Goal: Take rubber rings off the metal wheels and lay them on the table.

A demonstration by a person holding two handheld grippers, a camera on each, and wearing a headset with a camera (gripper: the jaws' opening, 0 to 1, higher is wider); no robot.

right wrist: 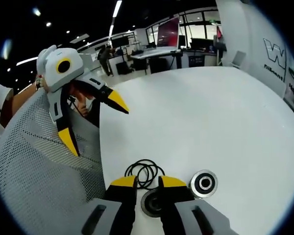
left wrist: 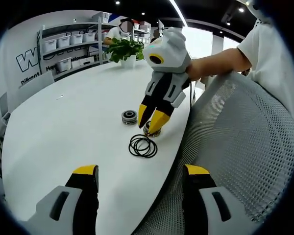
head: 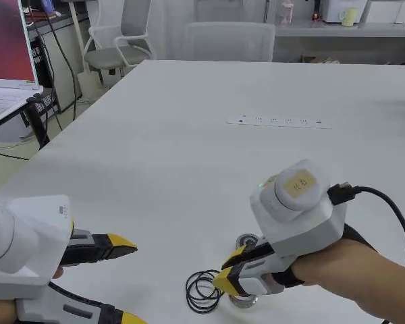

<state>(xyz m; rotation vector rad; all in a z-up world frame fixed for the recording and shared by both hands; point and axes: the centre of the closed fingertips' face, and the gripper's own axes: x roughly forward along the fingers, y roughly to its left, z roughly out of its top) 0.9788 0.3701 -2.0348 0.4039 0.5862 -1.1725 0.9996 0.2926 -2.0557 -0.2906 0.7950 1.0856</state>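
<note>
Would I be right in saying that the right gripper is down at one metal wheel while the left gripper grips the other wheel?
Not quite: the left gripper grips nothing. The left gripper view shows its fingers wide open and well short of the other metal wheel, which sits free on the table. The right gripper is indeed down at one metal wheel.

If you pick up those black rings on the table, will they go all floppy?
Probably floppy: the black rings are thin loops lying flat and overlapped. Likely very light, being so thin. They shouldn't roll while flat.
</note>
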